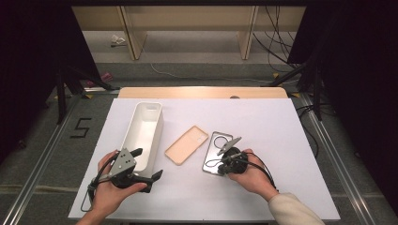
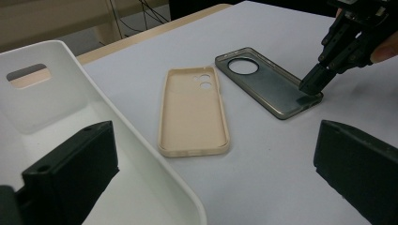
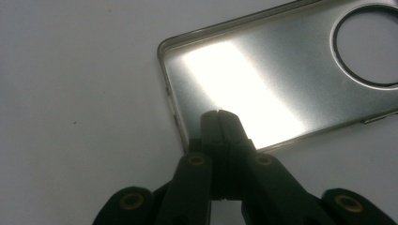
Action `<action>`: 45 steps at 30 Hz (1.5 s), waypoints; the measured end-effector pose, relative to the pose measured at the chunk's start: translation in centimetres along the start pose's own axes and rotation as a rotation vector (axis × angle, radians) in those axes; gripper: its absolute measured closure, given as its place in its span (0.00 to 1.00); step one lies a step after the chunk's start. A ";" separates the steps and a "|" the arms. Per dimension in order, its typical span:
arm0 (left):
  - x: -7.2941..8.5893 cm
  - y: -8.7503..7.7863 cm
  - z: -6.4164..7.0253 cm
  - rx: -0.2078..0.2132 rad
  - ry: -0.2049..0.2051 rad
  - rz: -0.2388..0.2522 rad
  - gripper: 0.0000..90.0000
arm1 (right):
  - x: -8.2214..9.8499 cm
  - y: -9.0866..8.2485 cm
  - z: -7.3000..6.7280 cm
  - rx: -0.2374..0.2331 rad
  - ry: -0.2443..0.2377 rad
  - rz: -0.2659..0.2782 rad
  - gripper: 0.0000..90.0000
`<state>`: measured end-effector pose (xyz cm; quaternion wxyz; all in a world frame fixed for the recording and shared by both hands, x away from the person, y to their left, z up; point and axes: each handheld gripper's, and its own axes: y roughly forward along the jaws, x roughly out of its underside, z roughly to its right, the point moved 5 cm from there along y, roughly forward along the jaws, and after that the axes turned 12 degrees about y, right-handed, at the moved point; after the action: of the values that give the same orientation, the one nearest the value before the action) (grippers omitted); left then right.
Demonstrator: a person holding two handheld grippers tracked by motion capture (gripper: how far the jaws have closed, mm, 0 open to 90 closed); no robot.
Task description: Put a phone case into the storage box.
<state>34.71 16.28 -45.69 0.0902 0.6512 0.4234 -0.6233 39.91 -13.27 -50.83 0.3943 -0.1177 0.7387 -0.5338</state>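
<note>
A clear grey phone case [image 1: 217,143] with a round camera hole lies hollow side up on the white table. My right gripper [image 1: 219,168] is shut, and its joined tips [image 3: 219,115] sit on the near corner of that case [image 3: 281,70]; nothing shows between the jaws. To the left lies a beige phone case [image 1: 187,145], also hollow side up. My left gripper [image 1: 147,163] is open and straddles the near wall of a long white bin [image 1: 159,126], one jaw inside and one outside. In the left gripper view the beige case [image 2: 193,112] and grey case [image 2: 265,82] lie ahead, with the right gripper [image 2: 310,86] on the grey one.
The white table cover [image 1: 281,122] has bare room to the right and along the back, where a wooden edge [image 1: 202,92] shows. The bin's inside [image 2: 61,126] holds nothing. Beyond the table are floor, cables and stand legs.
</note>
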 end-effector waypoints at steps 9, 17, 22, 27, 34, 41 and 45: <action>0.0 0.0 0.0 0.001 -0.005 0.003 0.00 | 0.3 -0.4 0.7 0.020 0.017 -0.025 1.00; 0.0 0.0 0.0 0.002 -0.002 0.003 0.00 | 0.4 -0.5 0.9 0.030 0.021 -0.038 1.00; 0.0 0.0 0.0 0.002 -0.003 0.004 0.00 | 0.5 -0.6 1.0 0.033 0.023 -0.042 1.00; 0.0 0.0 0.0 0.003 -0.001 0.004 0.00 | 0.5 -0.6 1.0 0.027 0.014 -0.035 1.00; 0.0 0.0 0.1 0.007 0.001 0.003 0.00 | -0.5 -1.8 0.1 0.080 -0.224 0.002 0.64; 0.0 0.1 0.2 0.010 -0.004 0.003 0.00 | -0.7 -1.3 -1.0 0.142 -0.394 -0.111 0.47; 0.0 0.1 0.2 0.010 0.001 0.004 0.00 | -0.8 -0.8 -1.3 0.161 -0.452 -0.155 0.47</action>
<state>34.62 16.09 -45.74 0.0877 0.6529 0.4191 -0.6249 39.34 -12.24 -49.57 0.5155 -0.2585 0.5758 -0.5796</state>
